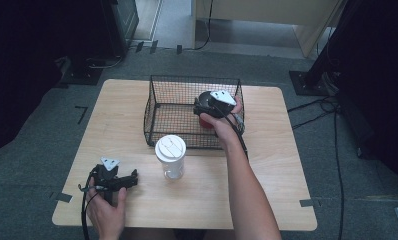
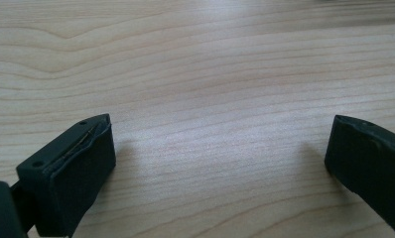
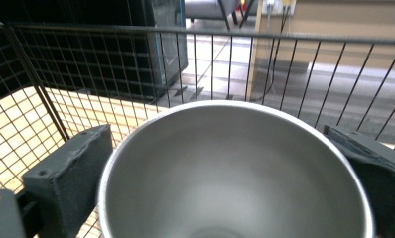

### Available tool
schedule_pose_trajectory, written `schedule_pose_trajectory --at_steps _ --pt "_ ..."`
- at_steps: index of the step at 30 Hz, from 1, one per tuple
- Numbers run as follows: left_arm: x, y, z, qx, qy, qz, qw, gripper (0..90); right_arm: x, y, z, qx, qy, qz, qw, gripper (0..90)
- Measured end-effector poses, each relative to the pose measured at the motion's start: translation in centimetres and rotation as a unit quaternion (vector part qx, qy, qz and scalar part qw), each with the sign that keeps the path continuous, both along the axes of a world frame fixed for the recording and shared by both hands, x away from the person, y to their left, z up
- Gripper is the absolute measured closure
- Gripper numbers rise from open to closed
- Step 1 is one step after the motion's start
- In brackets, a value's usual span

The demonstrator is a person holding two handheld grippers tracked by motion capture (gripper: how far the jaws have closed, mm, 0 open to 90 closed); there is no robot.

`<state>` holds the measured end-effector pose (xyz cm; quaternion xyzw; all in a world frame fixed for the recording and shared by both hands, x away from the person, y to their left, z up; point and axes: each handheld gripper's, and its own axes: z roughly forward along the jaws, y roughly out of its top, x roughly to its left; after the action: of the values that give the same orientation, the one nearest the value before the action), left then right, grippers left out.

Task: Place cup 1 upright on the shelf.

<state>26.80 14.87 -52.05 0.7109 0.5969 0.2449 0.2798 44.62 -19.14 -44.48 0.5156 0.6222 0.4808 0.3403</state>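
A cup (image 1: 205, 123), red outside and bare steel inside (image 3: 235, 168), stands in the right part of a black wire basket (image 1: 194, 78). My right gripper (image 1: 205, 113) points down into the basket from above, a hand around its body. In the right gripper view the cup's rim lies between the two black jaws, and my right gripper (image 3: 220, 134) stands wide, with its pads beside the cup's wall rather than pressing on it. At the table's front left, my left gripper (image 1: 132, 179) lies low over the wood. It is open (image 2: 220, 144) with nothing between its jaws.
A clear tumbler with a white lid (image 1: 170, 148) stands on the wooden table (image 1: 267, 165) just in front of the basket, between the two hands. The basket's wire walls (image 3: 285, 64) rise close behind the cup. Cables trail over the grey floor at the right.
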Motion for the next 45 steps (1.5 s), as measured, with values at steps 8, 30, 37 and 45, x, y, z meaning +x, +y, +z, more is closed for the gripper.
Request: schedule_pose_trajectory --at_steps 8,30,37,45 --pt "0.0 0.0 0.0 0.000 0.000 0.000 1.0000 0.1 -0.3 0.0 1.3 -0.005 -0.042 -0.011 0.9991 1.1" --pt "0.0 0.0 0.0 -0.001 -0.001 0.001 1.0000 0.1 -5.8 -1.7 4.4 0.001 -0.086 0.005 0.9963 1.7" --pt "0.0 0.0 0.0 0.000 -0.001 0.000 1.0000 0.1 -8.8 -2.5 3.9 -0.002 -0.091 0.015 0.9957 1.7" --pt "0.0 0.0 0.0 -0.001 0.000 0.000 1.0000 0.1 -12.0 -2.9 3.8 0.004 -0.100 0.025 0.9947 3.4"
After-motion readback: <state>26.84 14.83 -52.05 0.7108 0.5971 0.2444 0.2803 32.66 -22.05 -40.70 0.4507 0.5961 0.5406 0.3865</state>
